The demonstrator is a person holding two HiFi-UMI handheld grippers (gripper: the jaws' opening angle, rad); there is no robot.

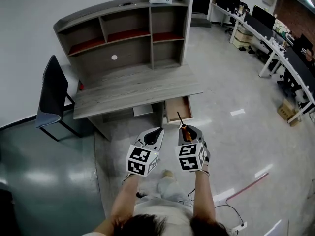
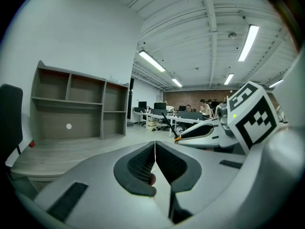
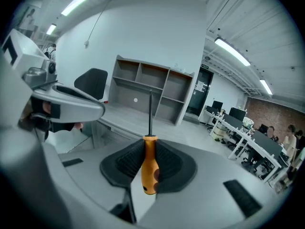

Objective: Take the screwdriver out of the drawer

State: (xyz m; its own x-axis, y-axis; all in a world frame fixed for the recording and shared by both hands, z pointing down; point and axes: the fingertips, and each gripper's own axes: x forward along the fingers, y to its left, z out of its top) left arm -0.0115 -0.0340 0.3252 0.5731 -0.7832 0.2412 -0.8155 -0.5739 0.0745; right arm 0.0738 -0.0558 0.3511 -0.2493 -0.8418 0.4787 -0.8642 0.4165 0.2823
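The right tongs [image 3: 149, 162] are clamping shut on the orange plastic-handled screwdriver [image 3: 149, 168] w/ a thin dark metal shaft. The pads are pinching the handle mid-length, so the shaft is pointing straight ahead & the butt is sticking out behind, prob. b/c a grip across the thick handle is keeping it from swivelling. The tool is hanging in the air above the floor, just in front of the worktop's near right corner & clear of the small open wooden drawer [image 1: 178, 109] under that corner; judging by this, the take-out is basically done. The left tongs [image 2: 155, 162] are sitting closed w/ nothing between the pads, hovering just beside the right ones, seemingly idling rather than helping. The grey wood-grain worktop [image 1: 133, 85] is carrying a grey shelf hutch [image 1: 123, 33] w/ red-lined compartments along its far edge, and a small red item [image 1: 80, 86] is lying near its far left corner. A black office chair [image 1: 51, 92] is standing at the left edge. Around it, a glossy grey floor [image 1: 236, 132], white wall, ceiling strip lights & rows of monitor desks [image 1: 266, 38] are filling the open office.
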